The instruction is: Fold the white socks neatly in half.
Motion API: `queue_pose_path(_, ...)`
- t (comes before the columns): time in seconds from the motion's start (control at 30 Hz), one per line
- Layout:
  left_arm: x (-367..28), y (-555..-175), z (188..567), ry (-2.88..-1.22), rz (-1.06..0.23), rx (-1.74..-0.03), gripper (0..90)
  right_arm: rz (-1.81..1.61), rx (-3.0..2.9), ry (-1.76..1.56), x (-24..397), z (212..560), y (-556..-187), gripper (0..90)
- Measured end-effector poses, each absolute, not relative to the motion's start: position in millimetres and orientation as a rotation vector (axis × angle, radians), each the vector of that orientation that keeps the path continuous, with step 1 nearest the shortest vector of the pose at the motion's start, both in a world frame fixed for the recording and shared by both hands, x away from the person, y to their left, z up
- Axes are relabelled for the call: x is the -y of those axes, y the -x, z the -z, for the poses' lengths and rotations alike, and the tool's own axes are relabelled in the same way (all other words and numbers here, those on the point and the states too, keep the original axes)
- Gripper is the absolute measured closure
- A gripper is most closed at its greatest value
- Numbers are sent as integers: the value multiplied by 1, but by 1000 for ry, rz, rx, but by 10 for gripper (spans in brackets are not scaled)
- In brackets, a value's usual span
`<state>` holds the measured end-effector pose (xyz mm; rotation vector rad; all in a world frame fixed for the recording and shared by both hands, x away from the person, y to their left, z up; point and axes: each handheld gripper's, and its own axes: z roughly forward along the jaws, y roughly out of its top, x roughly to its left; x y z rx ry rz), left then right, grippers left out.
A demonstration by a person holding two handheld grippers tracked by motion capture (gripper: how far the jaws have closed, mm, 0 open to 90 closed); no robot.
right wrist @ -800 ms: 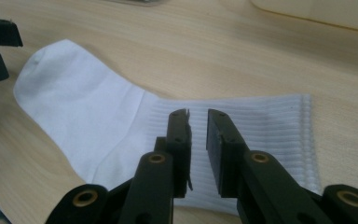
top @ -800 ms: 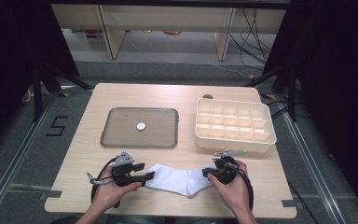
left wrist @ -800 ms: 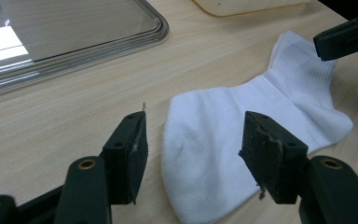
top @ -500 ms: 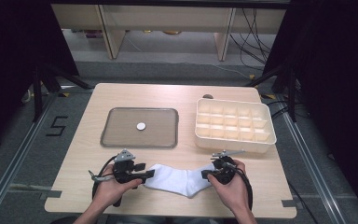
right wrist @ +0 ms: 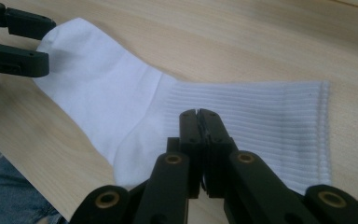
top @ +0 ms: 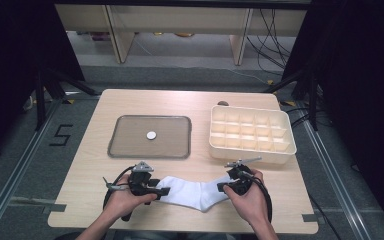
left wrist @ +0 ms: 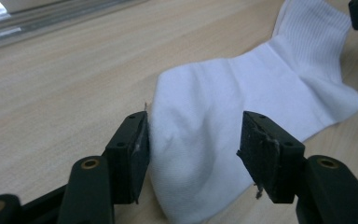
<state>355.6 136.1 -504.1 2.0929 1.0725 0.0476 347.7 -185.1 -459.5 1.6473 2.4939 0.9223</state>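
A white sock (top: 195, 192) lies flat near the table's front edge, toe to the left and ribbed cuff to the right. My left gripper (top: 164, 191) is open, and its jaws straddle the sock's toe (left wrist: 223, 107). The left pad (left wrist: 137, 149) touches the toe's edge and the right pad stands clear of the cloth. My right gripper (top: 222, 187) is shut, with its jaws (right wrist: 199, 114) together just above the ribbed cuff (right wrist: 261, 116). Whether any cloth is pinched I cannot make out. The left gripper (right wrist: 46, 43) also shows at the toe in the right gripper view.
A grey tray (top: 112, 150) with a small white disc (top: 151, 135) sits at the middle left of the table. A cream box with several compartments (top: 250, 150) stands at the right, just beyond the right hand. The table's front edge runs close under both forearms.
My left gripper has slid to the right until its jaws straddle the sock's toe. The right gripper and the sock have kept their places.
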Motion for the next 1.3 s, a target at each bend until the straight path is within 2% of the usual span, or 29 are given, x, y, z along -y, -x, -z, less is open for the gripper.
queue_pose_path(0.27, -134, -353, 507, -2171, -123, -1030, 597, -930, -2489, -1652, 183, 463, -347, 854)
queue_pose_path(0.3, -134, -352, 507, -2180, -133, -1019, 629, -928, -2479, -1658, 182, 462, -346, 853)
queue_pose_path(0.33, -133, -350, 507, -2185, -131, -998, 713, -931, -2477, -1700, 179, 460, -344, 853)
queue_pose_path(0.4, -132, -349, 508, -2180, -128, -999, 783, -937, -2497, -1638, 179, 461, -346, 859)
queue_pose_path(0.6, -131, -349, 507, -2165, -127, -1014, 812, -917, -2579, -1601, 159, 465, -345, 900)
queue_pose_path(0.87, -135, -349, 499, -2126, -71, -1033, 812, -866, -2649, -1591, 133, 476, -349, 900)
queue_pose_path(1.3, -132, -342, 478, -2034, 52, -1003, 812, -828, -2676, -1590, 133, 491, -357, 900)
